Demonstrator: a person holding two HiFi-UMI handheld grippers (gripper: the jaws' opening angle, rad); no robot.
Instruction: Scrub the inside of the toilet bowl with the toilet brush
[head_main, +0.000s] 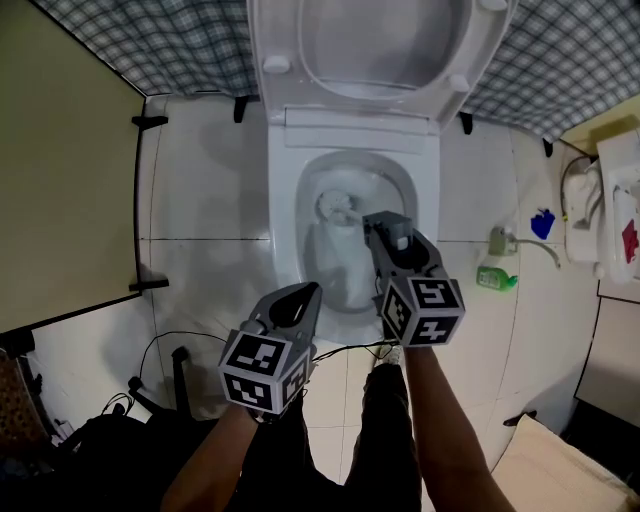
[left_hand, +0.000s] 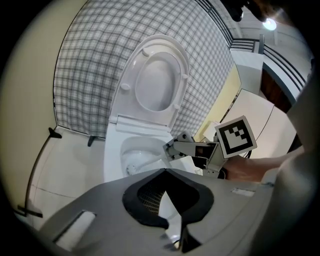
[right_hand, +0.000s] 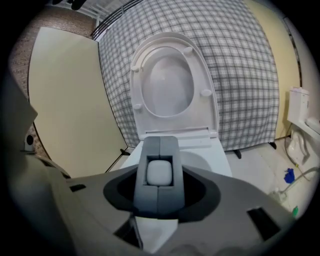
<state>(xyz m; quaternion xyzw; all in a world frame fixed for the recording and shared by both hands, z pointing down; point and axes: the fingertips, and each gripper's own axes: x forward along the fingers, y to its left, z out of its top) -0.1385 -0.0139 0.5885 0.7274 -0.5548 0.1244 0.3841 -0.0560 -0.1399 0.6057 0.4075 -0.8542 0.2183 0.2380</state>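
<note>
Over the bowl, right hand-held gripper grips toilet brush (left hand-held gripper clenched).

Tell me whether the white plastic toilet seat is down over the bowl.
No: the white plastic toilet seat stands raised, leaving the white ceramic bowl open.

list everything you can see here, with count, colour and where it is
toilet: one, white, centre, seat and lid raised
toilet brush: one, white, head in the bowl
checked cloth: one, blue-grey, behind the toilet
partition: one, beige, left of the toilet
bottle: one, green, floor right of the toilet
blue object: one, far right, too small to name
cables: a few, black, floor lower left
left gripper: one, grey, jaws together, empty, before the bowl
right gripper: one, grey, shut on the brush handle
</note>
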